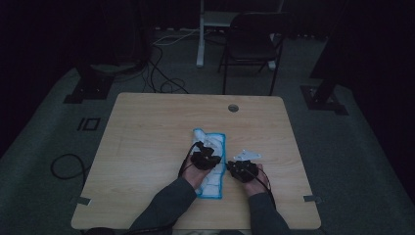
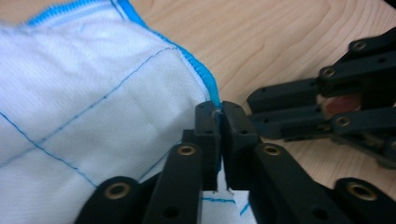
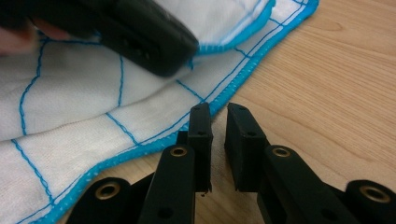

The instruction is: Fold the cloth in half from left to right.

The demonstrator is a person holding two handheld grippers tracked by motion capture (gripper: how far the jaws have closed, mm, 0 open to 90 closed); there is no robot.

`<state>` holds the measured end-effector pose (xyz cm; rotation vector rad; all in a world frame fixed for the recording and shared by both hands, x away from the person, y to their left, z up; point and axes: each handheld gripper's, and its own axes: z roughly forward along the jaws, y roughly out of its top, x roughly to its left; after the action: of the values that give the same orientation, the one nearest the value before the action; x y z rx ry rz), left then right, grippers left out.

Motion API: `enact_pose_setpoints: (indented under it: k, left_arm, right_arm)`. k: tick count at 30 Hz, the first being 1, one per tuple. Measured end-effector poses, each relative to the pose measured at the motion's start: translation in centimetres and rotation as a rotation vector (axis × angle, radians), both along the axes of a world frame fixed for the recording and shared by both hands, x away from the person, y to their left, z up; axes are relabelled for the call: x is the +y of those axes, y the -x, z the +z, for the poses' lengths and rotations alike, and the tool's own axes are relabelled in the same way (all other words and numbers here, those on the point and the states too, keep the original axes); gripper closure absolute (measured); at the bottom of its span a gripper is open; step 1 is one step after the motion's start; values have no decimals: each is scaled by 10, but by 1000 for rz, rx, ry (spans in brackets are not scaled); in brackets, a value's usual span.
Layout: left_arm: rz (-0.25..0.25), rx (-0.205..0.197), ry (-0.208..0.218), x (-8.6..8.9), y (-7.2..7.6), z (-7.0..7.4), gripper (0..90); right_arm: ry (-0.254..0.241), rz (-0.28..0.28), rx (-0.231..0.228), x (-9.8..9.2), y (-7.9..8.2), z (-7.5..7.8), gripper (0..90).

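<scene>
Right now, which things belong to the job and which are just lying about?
In use:
- cloth, white with blue edging
- left gripper, pinching the cloth's edge
- right gripper, jaws slightly apart beside the cloth

Lying about:
- chair
- floor cables
- table's round hole

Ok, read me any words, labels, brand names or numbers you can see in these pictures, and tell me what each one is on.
None: no readable text in the three views.
The white cloth carries only blue stitched lines and a blue hem, no tag or print.
The left gripper and right gripper show plain black jaws with brass rivets, no markings.
The wooden table is bare of labels; the dim room behind shows no legible sign.
</scene>
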<state>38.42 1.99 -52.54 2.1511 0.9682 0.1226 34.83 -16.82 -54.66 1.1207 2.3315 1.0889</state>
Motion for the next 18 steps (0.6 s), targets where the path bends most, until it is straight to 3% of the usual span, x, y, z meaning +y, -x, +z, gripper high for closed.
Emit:
enact_pose_setpoints:
  k: [4, 11, 15, 18]
  left_arm:
    - [-15, -13, 40, 4, 4, 7, 701]
    - [3, -59, 87, 25, 13, 30, 684]
    - [21, -79, 75, 42, 18, 36, 685]
    - [45, -72, 73, 56, 23, 33, 683]
  right_arm:
    - [0, -3, 3, -1, 0, 0, 803]
    - [-1, -7, 0, -3, 0, 0, 798]
    - [0, -6, -1, -2, 0, 0, 796]
    - [-1, -9, 1, -3, 0, 0, 794]
